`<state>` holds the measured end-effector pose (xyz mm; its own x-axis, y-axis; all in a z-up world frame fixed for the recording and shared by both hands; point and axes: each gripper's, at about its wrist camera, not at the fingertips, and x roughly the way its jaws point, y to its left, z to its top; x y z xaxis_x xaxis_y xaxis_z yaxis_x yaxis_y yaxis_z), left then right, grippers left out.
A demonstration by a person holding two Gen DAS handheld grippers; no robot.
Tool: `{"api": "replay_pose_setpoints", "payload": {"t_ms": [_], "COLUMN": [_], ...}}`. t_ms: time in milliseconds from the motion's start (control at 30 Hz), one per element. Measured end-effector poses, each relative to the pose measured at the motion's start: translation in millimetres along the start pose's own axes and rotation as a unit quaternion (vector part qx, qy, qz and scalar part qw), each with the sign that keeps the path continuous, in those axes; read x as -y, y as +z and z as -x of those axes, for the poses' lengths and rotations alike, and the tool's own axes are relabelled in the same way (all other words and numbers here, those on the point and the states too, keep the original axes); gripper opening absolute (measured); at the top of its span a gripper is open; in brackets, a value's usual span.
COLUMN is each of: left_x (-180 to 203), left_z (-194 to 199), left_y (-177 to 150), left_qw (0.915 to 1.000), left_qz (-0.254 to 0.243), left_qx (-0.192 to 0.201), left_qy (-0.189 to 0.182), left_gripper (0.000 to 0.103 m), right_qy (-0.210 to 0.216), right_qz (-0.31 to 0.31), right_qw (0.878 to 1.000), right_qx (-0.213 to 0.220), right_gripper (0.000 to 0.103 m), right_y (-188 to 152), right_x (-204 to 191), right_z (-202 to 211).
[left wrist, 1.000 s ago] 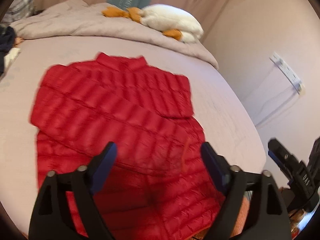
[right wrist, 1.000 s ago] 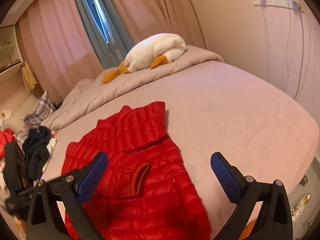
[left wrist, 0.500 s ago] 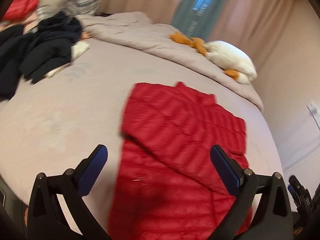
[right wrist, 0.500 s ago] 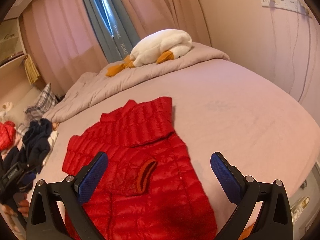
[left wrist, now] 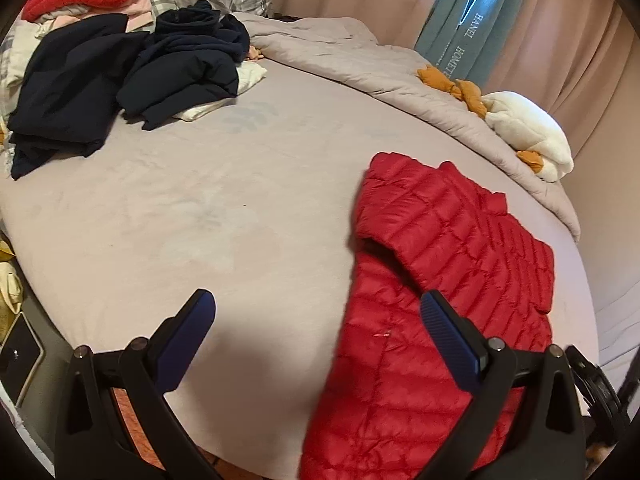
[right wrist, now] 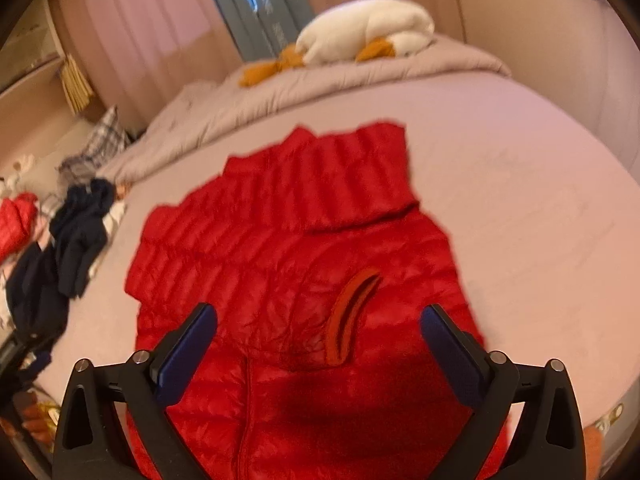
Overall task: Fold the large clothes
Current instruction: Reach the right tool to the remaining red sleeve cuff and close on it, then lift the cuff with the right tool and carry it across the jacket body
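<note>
The quilted red puffer jacket (left wrist: 448, 280) runs off the lower edge below the left claw (left wrist: 316, 326), whose right arm covers part of it; its hem is unseen. In the right wrist view the jacket is blurred, and its lower part passes under the right claw (right wrist: 318, 338) out of frame. Left of that claw, the heap of dark navy clothes (right wrist: 76, 232) is cut by the edge and too smeared to separate.

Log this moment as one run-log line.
stage: sleeves folded in | red puffer jacket: flat on bed | left gripper: open, empty | right gripper: open, above jacket
</note>
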<state>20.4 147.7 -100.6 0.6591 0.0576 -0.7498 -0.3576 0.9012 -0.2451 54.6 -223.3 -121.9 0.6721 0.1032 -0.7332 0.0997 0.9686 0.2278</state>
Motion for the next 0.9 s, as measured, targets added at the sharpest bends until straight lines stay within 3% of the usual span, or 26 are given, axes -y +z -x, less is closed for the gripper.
{"api": "replay_pose_setpoints", "payload": {"t_ms": [100, 167, 300, 500, 567, 767, 900], "left_x": [-3.4, -6.1, -9.0, -9.5, -9.2, -7.6, -7.6], "left_z": [0.1, -0.3, -2.2, -7.4, -7.7, -8.6, -8.5], "left_y": [-2.9, -4.1, -5.5, -9.0, -10.1, -10.3, -6.7], "left_qw": [0.9999, 1.0, 1.0, 0.9998, 0.9999, 0.9998, 0.9998], "left_qz": [-0.007, -0.006, -0.006, -0.001, -0.004, -0.007, -0.005], "left_qx": [0.002, -0.002, -0.005, -0.018, -0.015, -0.014, -0.011], "left_qy": [0.008, 0.006, -0.001, -0.009, -0.005, -0.01, -0.016], "left_gripper": [0.102, 0.102, 0.102, 0.102, 0.102, 0.102, 0.102], "right_qy": [-0.023, -0.022, -0.009, 0.004, 0.001, 0.005, 0.017], "right_qz": [-0.019, -0.025, -0.03, 0.005, 0.032, 0.092, 0.139], "right_qw": [0.999, 0.998, 0.996, 0.995, 0.997, 0.996, 0.987], "right_qx": [-0.023, -0.044, -0.085, -0.096, -0.076, 0.011, 0.079], "right_gripper": [0.095, 0.083, 0.072, 0.029, 0.02, 0.018, 0.017], "right_y": [-4.5, -8.4, -14.6, -13.4, -6.7, 26.2, 58.1], "right_x": [-0.3, -0.8, -1.3, -14.3, -25.7, -50.8, -74.8], "right_z": [-24.5, -39.9, -63.7, -67.1, -56.6, -8.2, 29.8]}}
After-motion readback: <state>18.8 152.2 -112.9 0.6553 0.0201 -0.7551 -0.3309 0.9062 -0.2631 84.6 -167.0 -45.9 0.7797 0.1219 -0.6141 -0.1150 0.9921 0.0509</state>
